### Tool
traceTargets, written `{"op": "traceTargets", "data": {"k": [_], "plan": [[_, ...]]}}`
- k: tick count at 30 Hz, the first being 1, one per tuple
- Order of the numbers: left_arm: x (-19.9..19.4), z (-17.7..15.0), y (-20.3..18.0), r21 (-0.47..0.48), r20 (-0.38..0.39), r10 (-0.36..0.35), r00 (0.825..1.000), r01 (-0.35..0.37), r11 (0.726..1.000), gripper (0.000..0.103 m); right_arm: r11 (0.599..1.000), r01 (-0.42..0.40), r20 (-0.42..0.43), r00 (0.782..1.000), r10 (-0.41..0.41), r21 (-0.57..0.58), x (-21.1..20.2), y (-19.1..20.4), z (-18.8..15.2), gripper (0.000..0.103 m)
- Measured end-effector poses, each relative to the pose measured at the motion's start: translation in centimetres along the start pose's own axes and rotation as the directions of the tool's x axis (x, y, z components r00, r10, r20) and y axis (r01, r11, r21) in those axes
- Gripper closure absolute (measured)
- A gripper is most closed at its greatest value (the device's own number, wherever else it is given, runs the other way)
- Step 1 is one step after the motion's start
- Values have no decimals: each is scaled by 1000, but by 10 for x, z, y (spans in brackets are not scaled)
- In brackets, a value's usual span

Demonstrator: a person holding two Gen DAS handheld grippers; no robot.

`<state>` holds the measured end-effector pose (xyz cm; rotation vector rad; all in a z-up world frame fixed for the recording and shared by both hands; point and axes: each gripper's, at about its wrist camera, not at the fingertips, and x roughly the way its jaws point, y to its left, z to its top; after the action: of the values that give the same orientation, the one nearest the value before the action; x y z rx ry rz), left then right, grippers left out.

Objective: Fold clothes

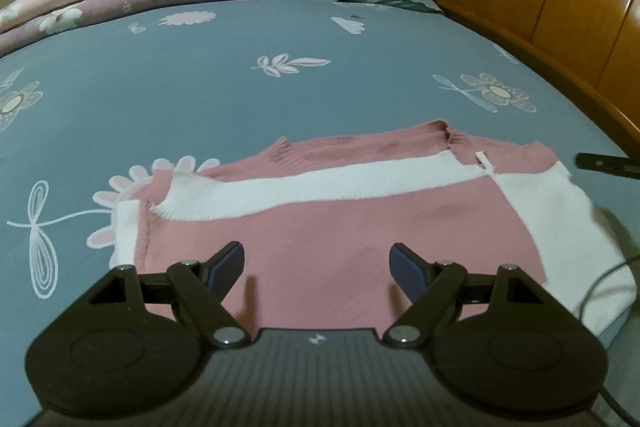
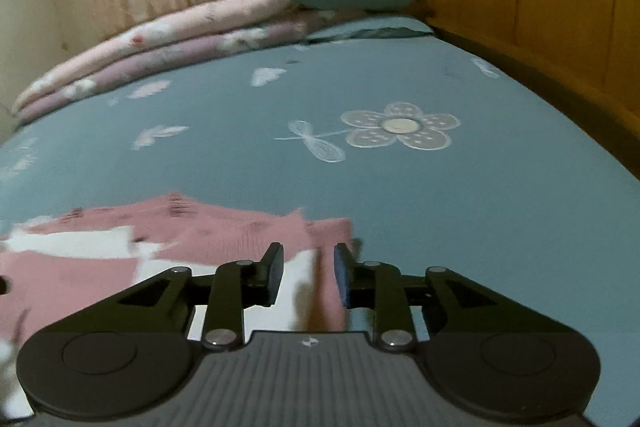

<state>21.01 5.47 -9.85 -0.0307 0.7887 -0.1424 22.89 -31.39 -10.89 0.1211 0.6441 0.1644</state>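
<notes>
We are holding our left claw (image 1: 316,267) spread wide, released, above the pink-and-white sweater (image 1: 320,227) on the bed (image 1: 240,99); our right claw (image 2: 308,277) is hanging partly parted over the sweater's edge, gripping nothing.

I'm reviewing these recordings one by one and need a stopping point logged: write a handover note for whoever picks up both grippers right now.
Left gripper: jaws wide open, nothing between them, hovering over the pink and white knitted sweater.
Right gripper: jaws partly open over the sweater's right edge; a pink strip shows in the gap, pads not pressing it.
Sweater lies flat on the blue-grey floral bedsheet, a sleeve folded across the body as a white band.
Done: apparently sleeves folded in.
Left: probably fold the body over and smooth it.
</notes>
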Motion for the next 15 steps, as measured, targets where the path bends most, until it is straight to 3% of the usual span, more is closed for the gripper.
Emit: {"op": "traceTargets", "data": {"k": [3, 7, 10, 12, 15], "plan": [[12, -3, 9, -24, -5, 19, 1000, -19, 1000, 23, 998, -68, -36, 997, 67, -9, -5, 11, -17, 56], [30, -2, 28, -83, -4, 60, 998, -60, 995, 17, 997, -73, -107, 992, 70, -24, 12, 22, -38, 51], [24, 9, 29, -96, 3, 90, 996, -89, 991, 20, 995, -77, -98, 993, 71, -57, 11, 30, -40, 37], [16, 14, 20, -68, 32, 37, 999, -35, 997, 20, 994, -78, -102, 992, 69, -80, 12, 34, -40, 34], [12, 16, 2, -19, 36, -108, 994, 108, 994, 19, 993, -87, -99, 992, 79, -82, 12, 36, -42, 27]]}}
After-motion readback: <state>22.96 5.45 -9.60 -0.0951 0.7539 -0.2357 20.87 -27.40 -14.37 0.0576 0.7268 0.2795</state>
